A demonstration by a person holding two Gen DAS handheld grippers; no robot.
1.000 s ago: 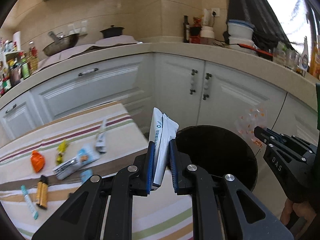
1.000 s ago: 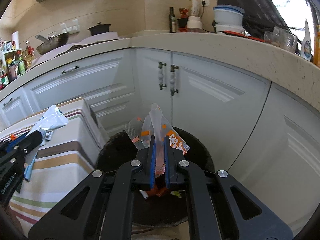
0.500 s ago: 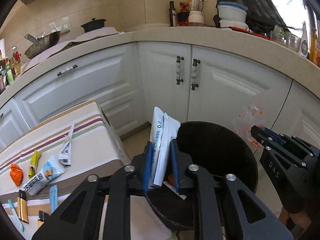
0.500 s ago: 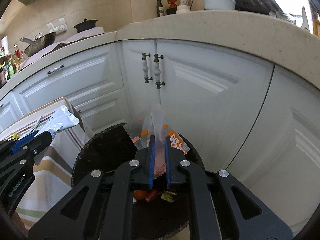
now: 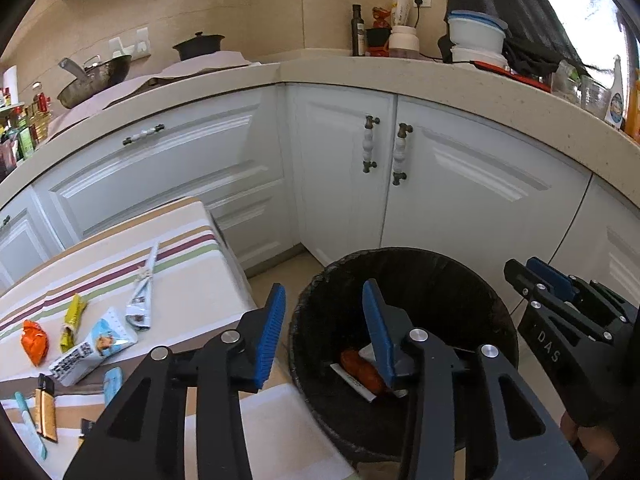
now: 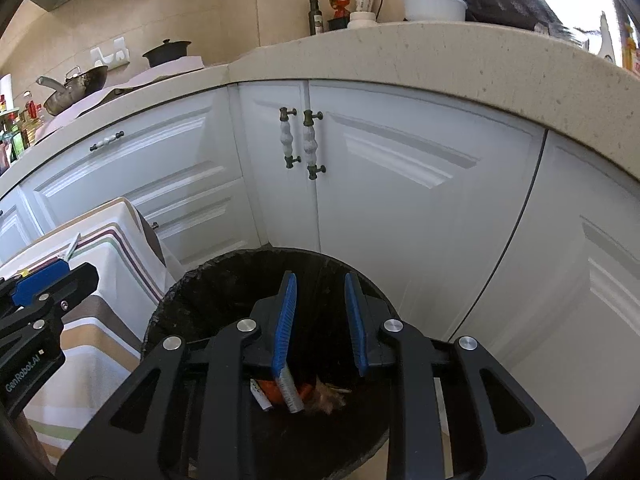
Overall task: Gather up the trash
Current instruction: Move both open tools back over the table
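Left wrist view. Left tool (image 5: 324,312): jaws have just been opening and stand moderately apart, nothing between them. Black bin (image 5: 492,304) sits directly below and ahead of the tool. At its bottom, under the tool's right finger: an orange wrapper (image 5: 358,366) and a white wrapper (image 5: 352,382). Right tool (image 5: 532,276) is off to the right, over the bin's far rim.

To the left of the tool, the striped tabletop (image 5: 192,276) carries uncollected litter: a silver sachet (image 5: 142,292), a yellow wrapper (image 5: 72,320), an orange packet (image 5: 35,340), a blue-white snack bag (image 5: 90,352), a lighter (image 5: 44,408), and a small blue piece (image 5: 112,380).

Right wrist view. Right tool (image 6: 320,312): jaws have just been opening, a narrow gap, empty. The bin (image 6: 168,300) is directly below; dropped wrappers (image 6: 280,392) lie at its bottom beneath the fingers, one blurred. Left tool (image 6: 52,280) is at left over the tabletop edge (image 6: 116,252).

Judgement: this drop looks complete for both tools. Task partly done, since several pieces remain on the tabletop to be fetched.
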